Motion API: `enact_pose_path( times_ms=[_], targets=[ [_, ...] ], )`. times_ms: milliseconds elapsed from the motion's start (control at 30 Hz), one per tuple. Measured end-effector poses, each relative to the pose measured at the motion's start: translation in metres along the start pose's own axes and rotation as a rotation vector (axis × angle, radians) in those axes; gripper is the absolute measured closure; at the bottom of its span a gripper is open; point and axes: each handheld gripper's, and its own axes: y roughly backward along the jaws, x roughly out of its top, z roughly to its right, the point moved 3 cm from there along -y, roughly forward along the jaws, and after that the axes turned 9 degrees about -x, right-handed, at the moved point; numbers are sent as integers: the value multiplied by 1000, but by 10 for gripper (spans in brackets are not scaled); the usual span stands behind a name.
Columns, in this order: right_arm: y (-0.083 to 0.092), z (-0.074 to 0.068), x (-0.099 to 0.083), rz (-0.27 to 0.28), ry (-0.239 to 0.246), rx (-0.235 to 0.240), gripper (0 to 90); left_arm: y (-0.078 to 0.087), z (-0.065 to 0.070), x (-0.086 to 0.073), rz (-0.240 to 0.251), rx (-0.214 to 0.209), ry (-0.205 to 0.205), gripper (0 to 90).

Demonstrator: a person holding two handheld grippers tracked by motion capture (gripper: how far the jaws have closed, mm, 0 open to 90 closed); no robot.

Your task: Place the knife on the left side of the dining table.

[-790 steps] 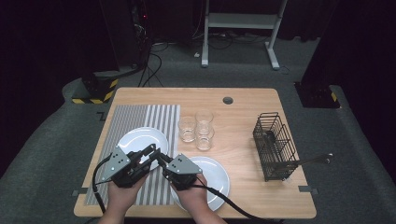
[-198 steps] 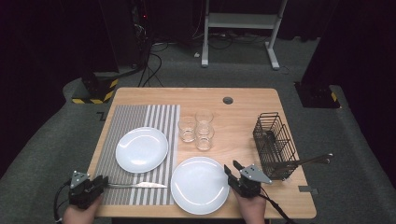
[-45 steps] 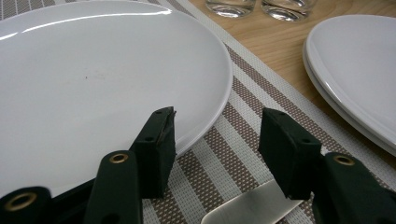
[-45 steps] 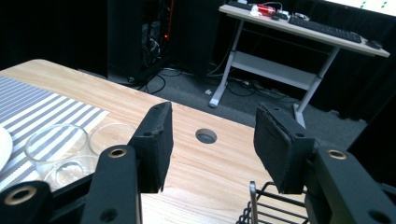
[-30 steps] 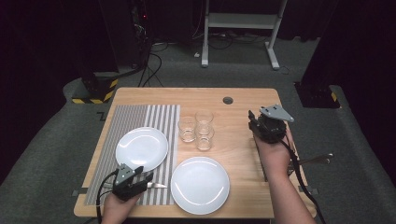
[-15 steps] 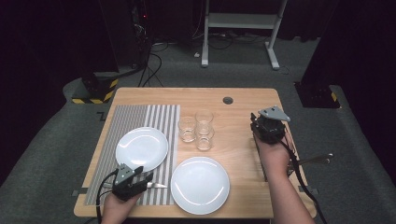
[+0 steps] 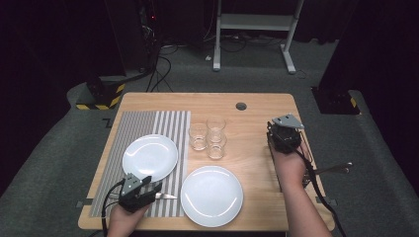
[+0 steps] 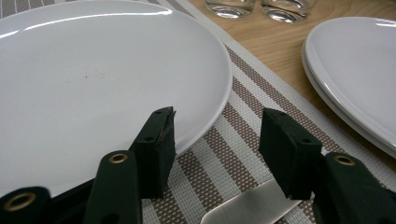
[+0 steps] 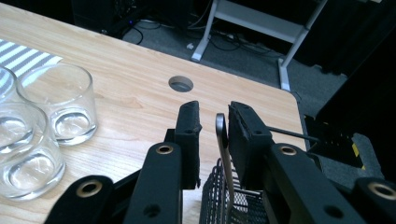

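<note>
A slim metal utensil handle (image 9: pixel 223 154) stands upright out of a black wire basket (image 9: pixel 219 196), between the right tongs' jaws and against the right one.

A light wooden bench (image 7: pixel 257 106) stands on dark grey carpet floor (image 7: pixel 59 163). Behind it, a white metal desk frame (image 7: pixel 252 22), tangled black cables (image 7: pixel 158 64) and a yellow-black striped block (image 7: pixel 101 94) sit in dim surroundings.
</note>
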Motion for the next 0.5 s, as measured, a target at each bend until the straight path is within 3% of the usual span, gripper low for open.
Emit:
enact_pose_path(
  times_ms=[167, 500],
  targets=[
    [-1, 1, -1, -8, -1, -19, 793, 0, 0, 0, 0, 0, -3, 457],
    [5, 6, 3, 32, -18, -22, 850, 1, -1, 0, 1, -3, -1, 457]
  ],
)
